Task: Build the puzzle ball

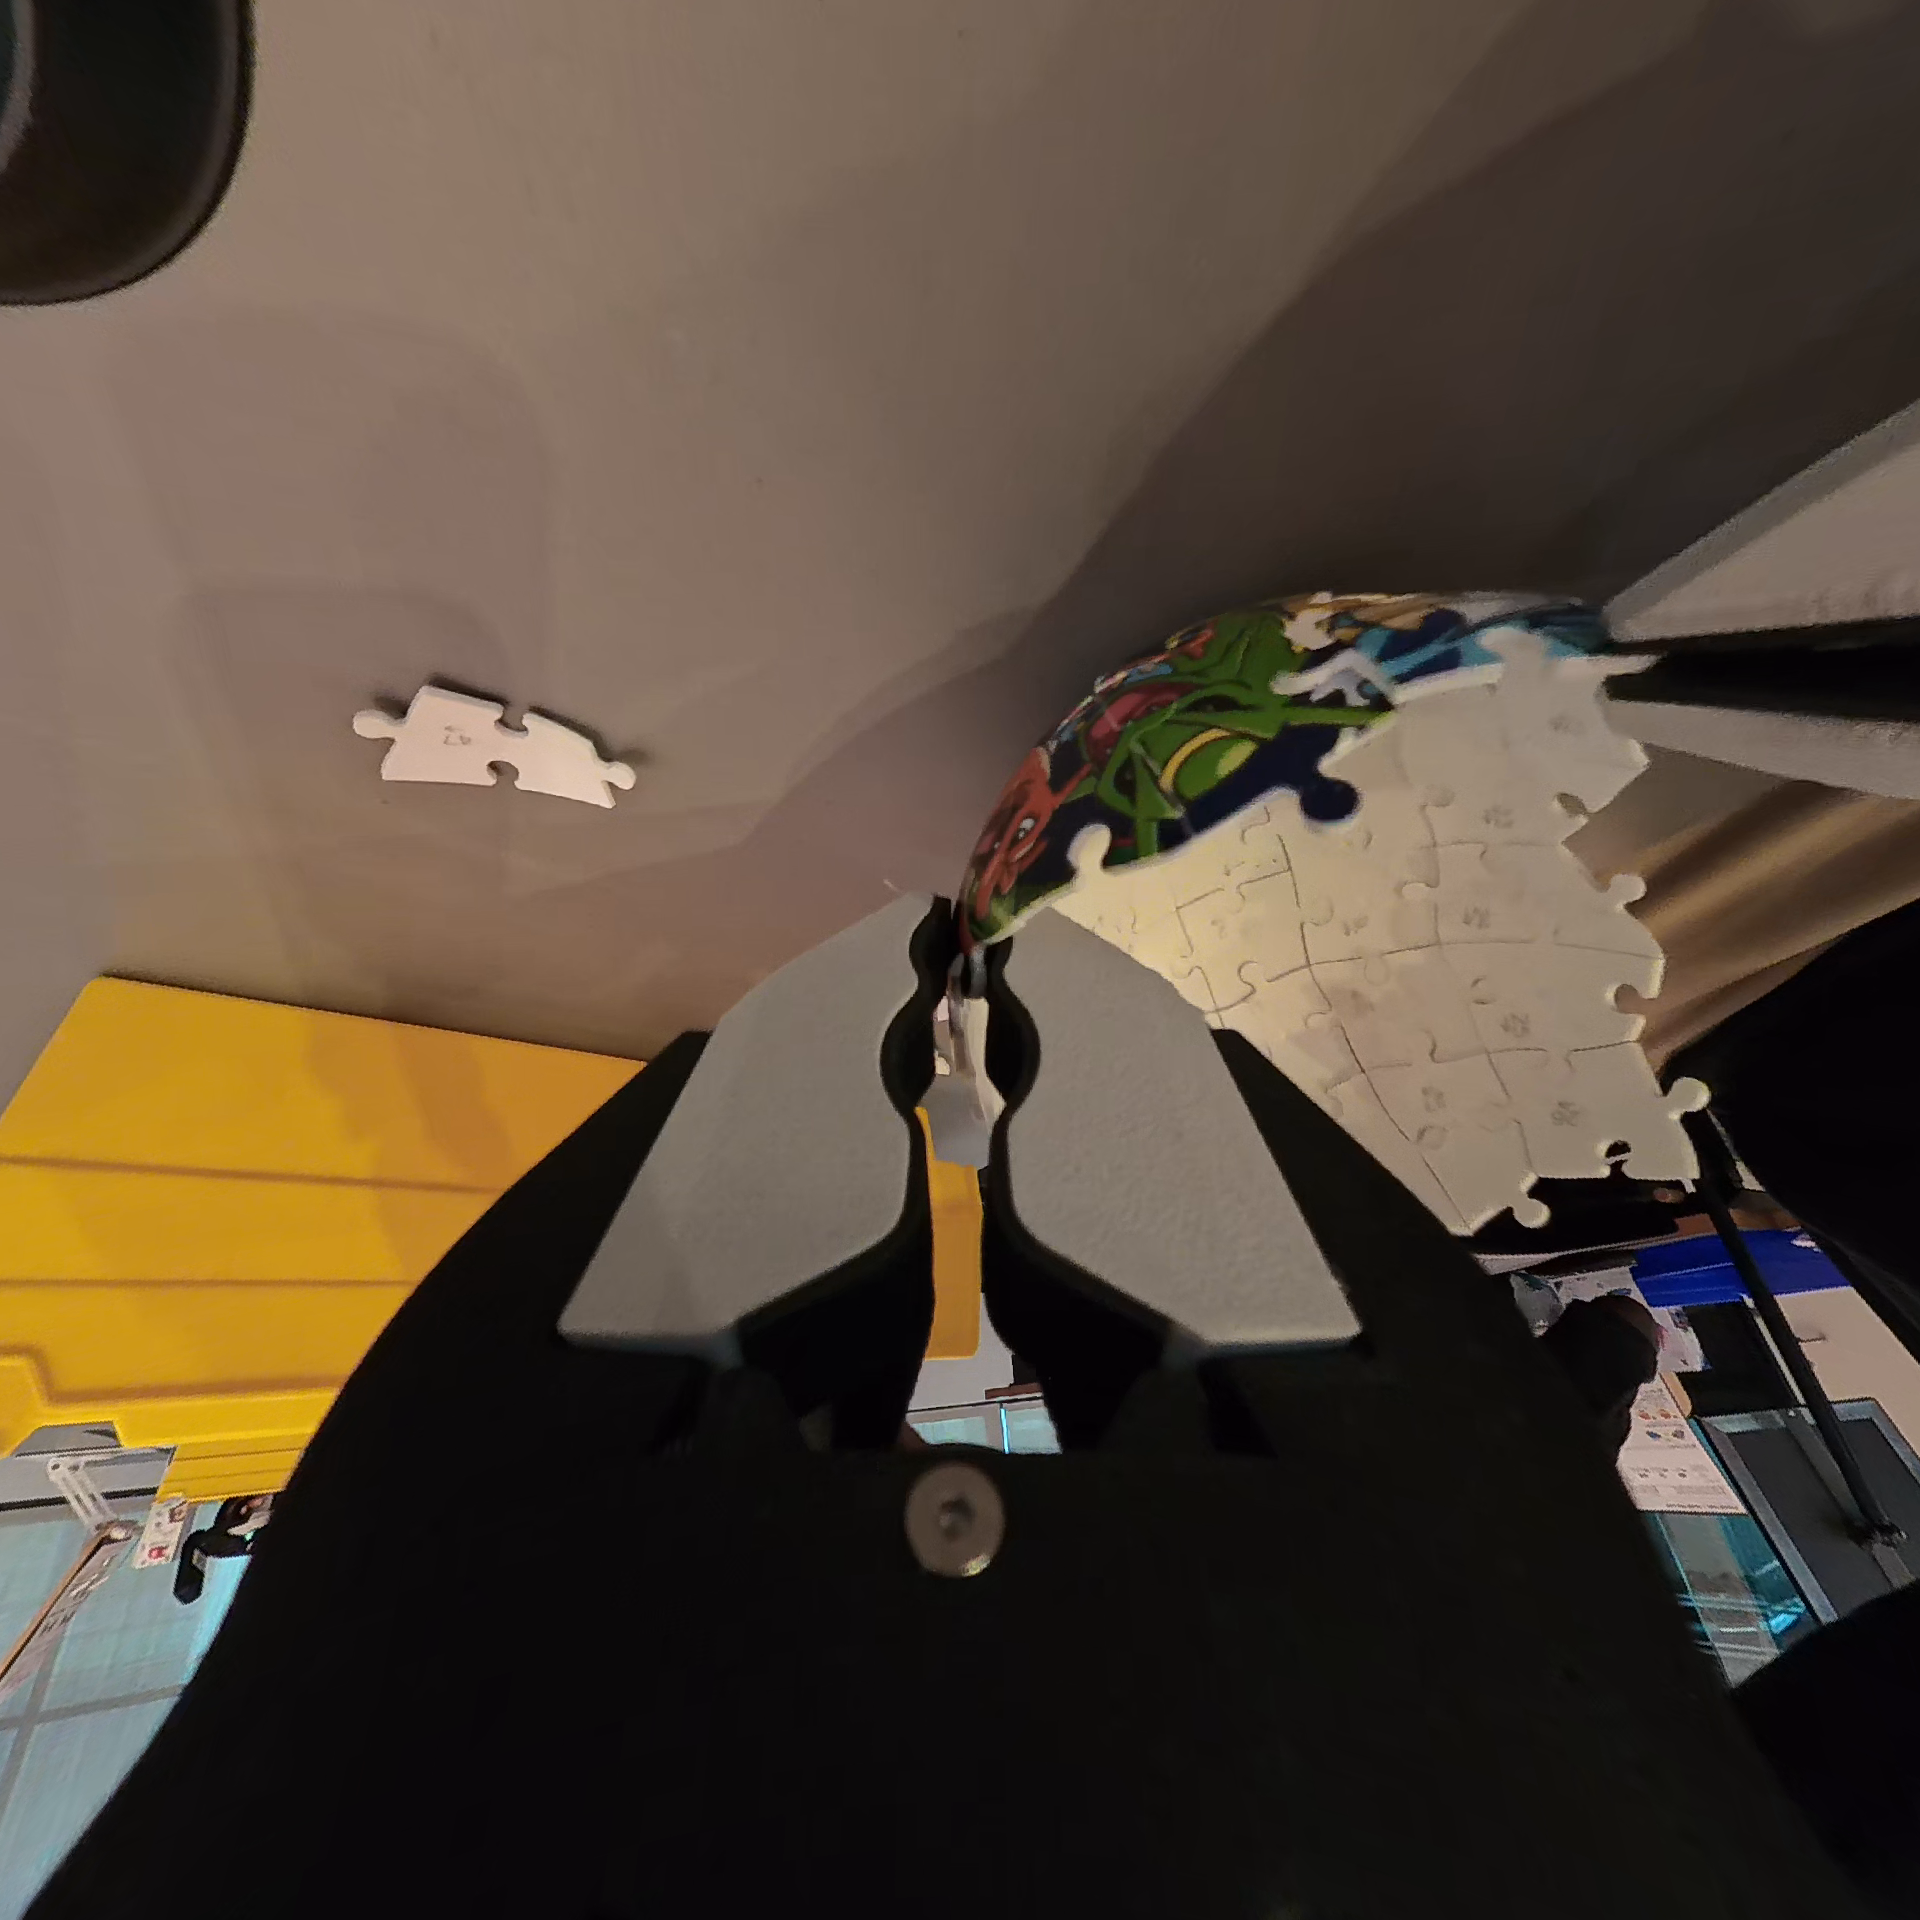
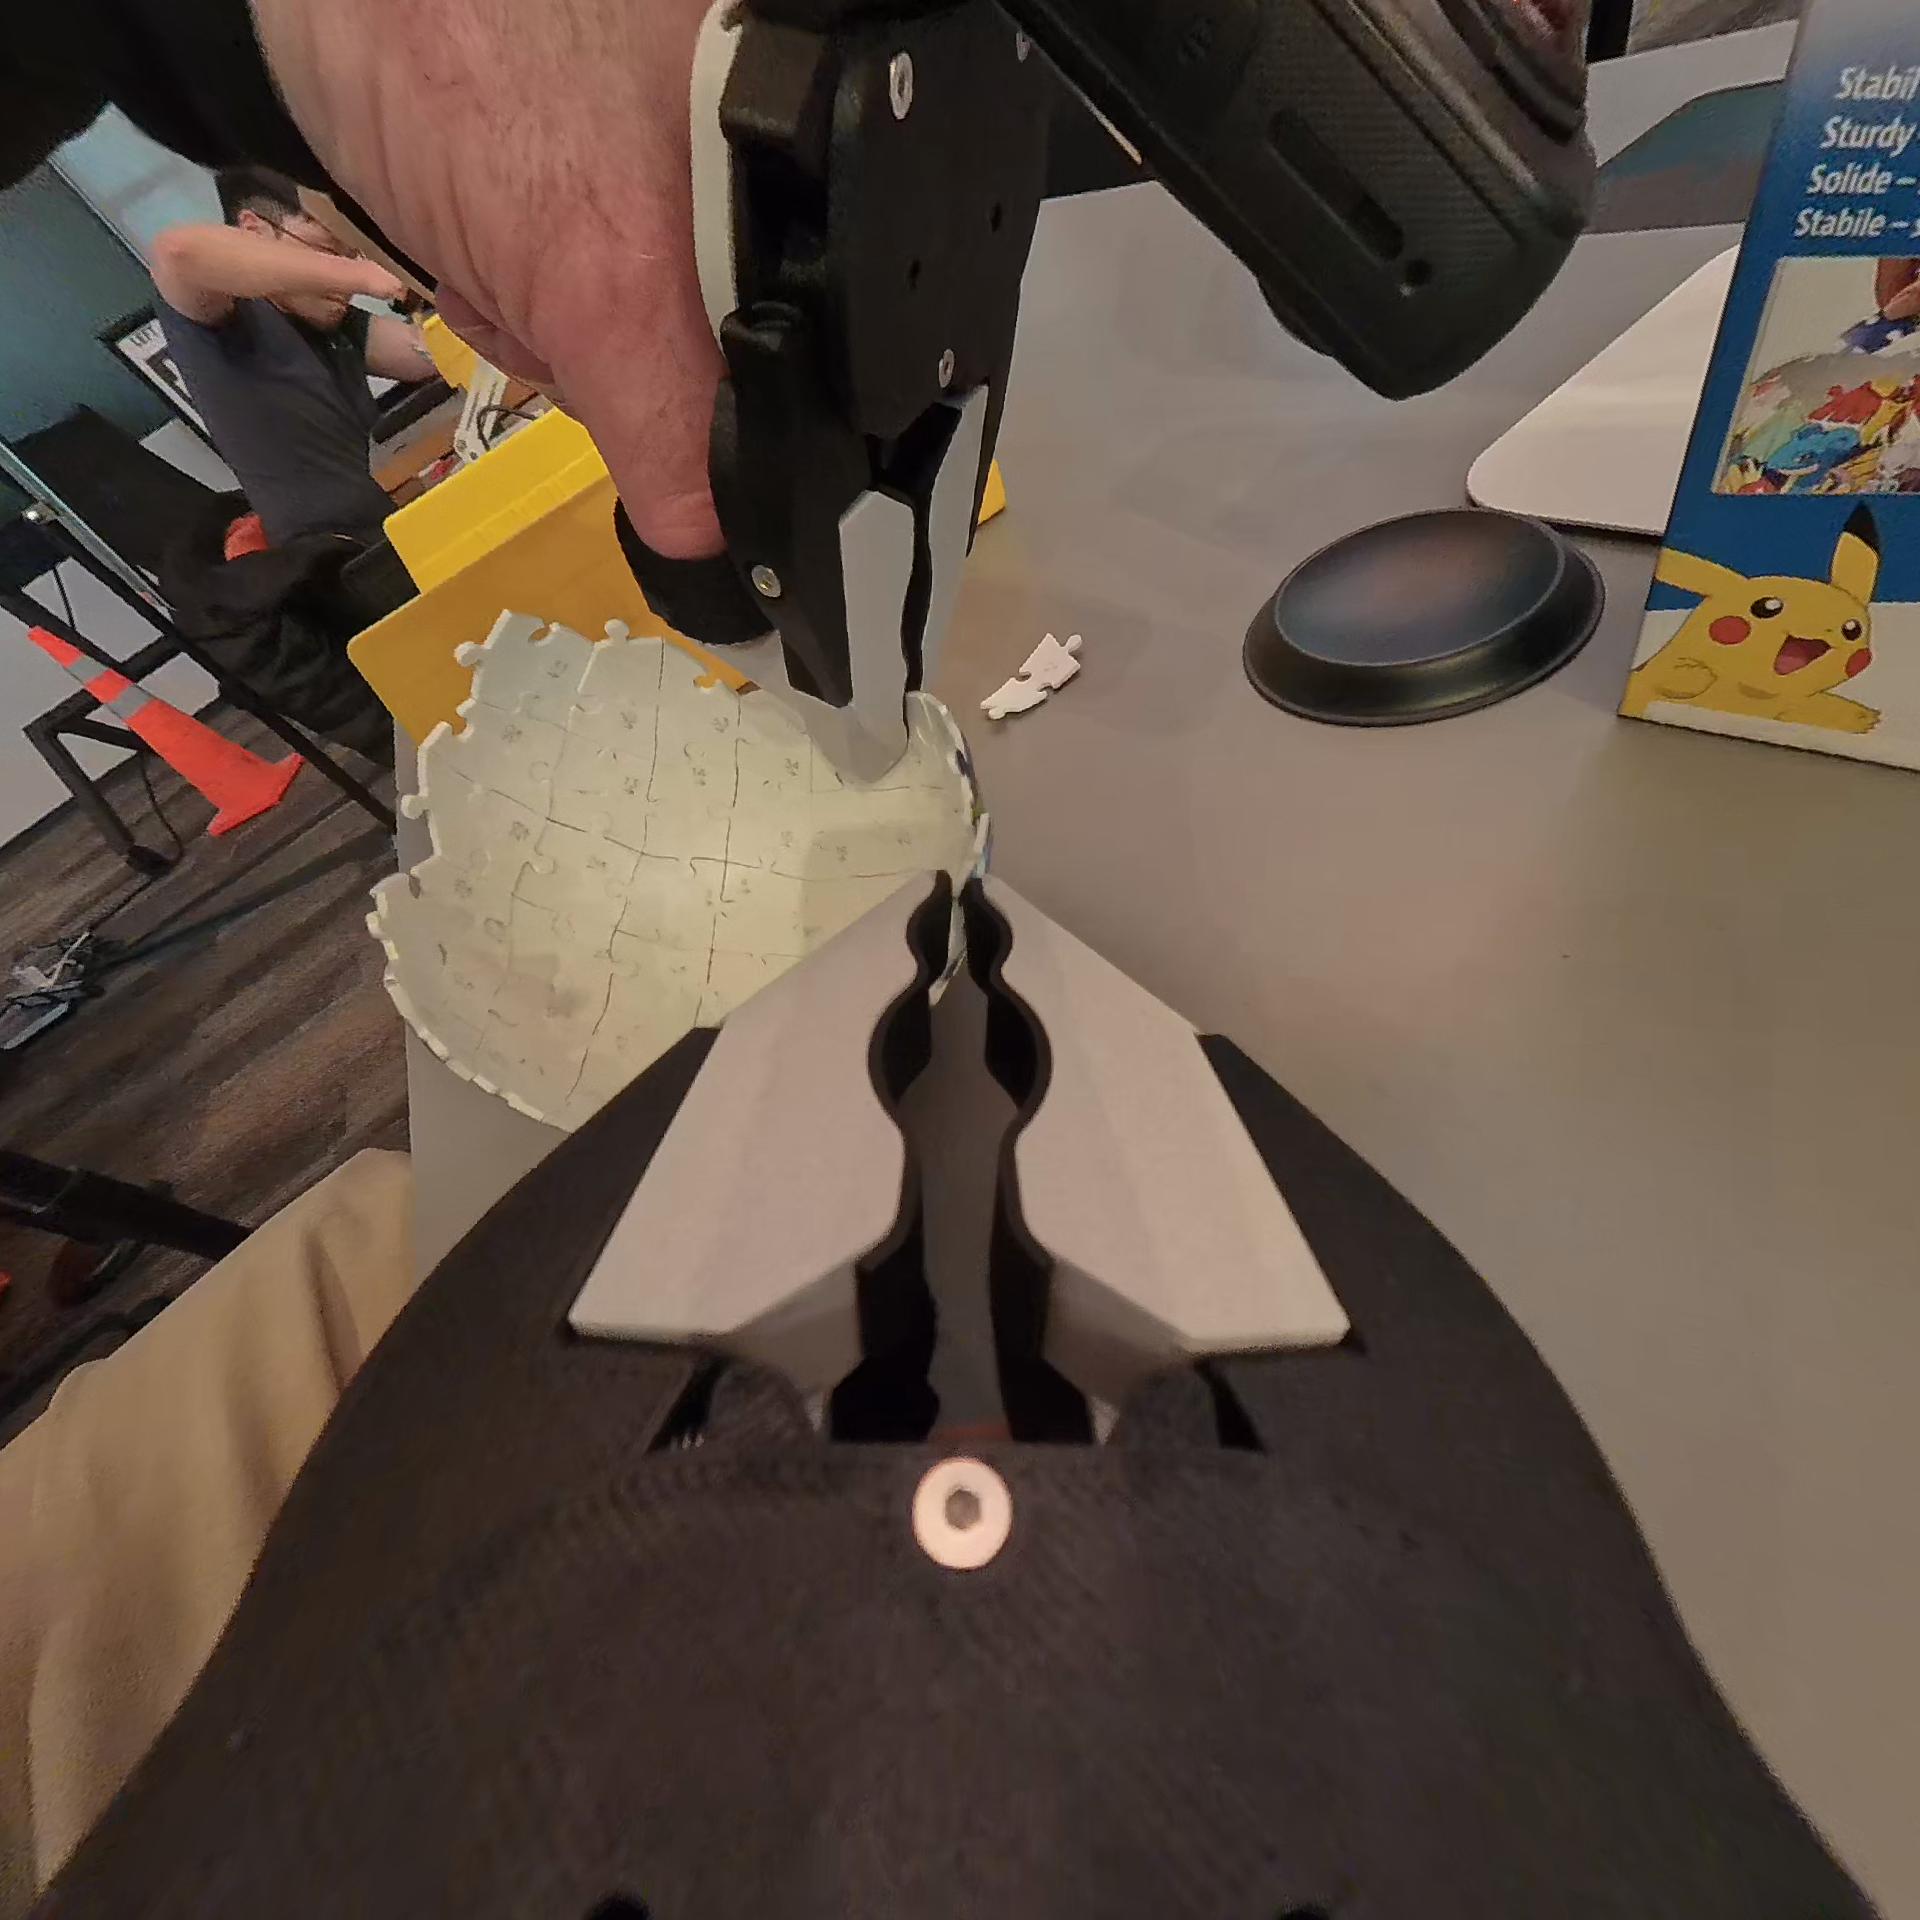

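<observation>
We hold the half-built puzzle ball [image 2: 582,883], a curved shell of interlocked pieces with a plain white inside and a colourful cartoon print on its outer face, in the air above the near edge of the grey table [image 2: 1351,1039], gripped from two sides. Our left gripper [image 1: 961,951] has its grey fingers with black wavy pads pressed together on the shell's rim, where a white piece edge shows pinched between the pads. Our right gripper [image 2: 958,894] is likewise clamped on the shell's rim at the opposite edge, its fingertips nearly touching with the thin wall between them. In the right wrist view a bare hand [image 2: 540,239] carries the left gripper down onto the shell from above. Two joined white puzzle pieces [image 2: 1032,675] lie face down on the table, well apart from the ball. Farther back sit a round black dish [image 2: 1423,634] and, beside it, a blue puzzle box with a yellow cartoon figure [image 2: 1787,582]. A yellow plastic bin [image 2: 499,551] stands behind the shell at the table's edge.
</observation>
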Demonstrator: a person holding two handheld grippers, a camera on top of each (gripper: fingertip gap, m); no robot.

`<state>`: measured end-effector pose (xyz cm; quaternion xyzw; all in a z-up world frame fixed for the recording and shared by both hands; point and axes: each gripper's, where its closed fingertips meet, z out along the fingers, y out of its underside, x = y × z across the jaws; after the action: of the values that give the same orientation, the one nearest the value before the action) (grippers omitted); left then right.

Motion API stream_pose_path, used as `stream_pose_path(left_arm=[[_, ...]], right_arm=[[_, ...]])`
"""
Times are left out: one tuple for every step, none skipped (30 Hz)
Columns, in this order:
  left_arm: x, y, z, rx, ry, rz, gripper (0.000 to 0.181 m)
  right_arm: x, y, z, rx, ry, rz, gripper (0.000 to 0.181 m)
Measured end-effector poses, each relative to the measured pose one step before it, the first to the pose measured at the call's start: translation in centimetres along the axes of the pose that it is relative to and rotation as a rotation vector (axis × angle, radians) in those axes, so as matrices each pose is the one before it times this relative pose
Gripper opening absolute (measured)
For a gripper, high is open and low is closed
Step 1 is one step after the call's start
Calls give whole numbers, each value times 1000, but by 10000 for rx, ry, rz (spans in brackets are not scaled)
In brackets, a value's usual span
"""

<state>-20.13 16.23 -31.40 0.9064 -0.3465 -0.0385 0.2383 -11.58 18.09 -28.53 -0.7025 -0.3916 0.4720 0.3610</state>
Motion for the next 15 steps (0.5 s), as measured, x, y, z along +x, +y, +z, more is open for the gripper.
stream_pose_path(left_arm=[[-9,15,-7,-12,-13,8,3],[0,4,10,-2,6,-2,3],[2,9,-6,1,7,2,3],[-3,1,5,4,3,0,3],[1,-4,8,8,6,-1,3],[-7,-4,1,11,0,0,3],[-12,-4,8,7,-3,1,3],[2,-16,9,13,2,1,3],[10,-14,14,7,6,-4,3],[-4,-13,20,3,-4,-3,3],[12,-9,19,9,6,3,3],[15,11,35,-12,6,2,3],[-4,4,28,-4,9,-5,4],[11,-10,6,8,8,-2,4],[-16,45,19,-26,0,-5,4]], right_arm=[[3,18,15,-21,-33,44,1],[2,-6,-8,-1,-43,53,1],[76,-14,-9,0,-11,71,0],[71,-4,2,-11,-19,55,0],[6,-31,-22,-7,-36,-10,0],[-19,-37,-11,-9,-66,52,0],[-37,-44,5,12,-134,238,0],[43,-53,-11,25,-113,330,0],[67,-49,-3,25,-67,247,0],[6,3,17,-8,-66,206,0],[-14,1,-8,-4,-32,192,0],[-20,7,-5,6,4,88,0],[13,60,20,-38,55,-14,0],[69,-39,-12,28,129,-149,0],[-10,5,19,-4,81,-121,0]])
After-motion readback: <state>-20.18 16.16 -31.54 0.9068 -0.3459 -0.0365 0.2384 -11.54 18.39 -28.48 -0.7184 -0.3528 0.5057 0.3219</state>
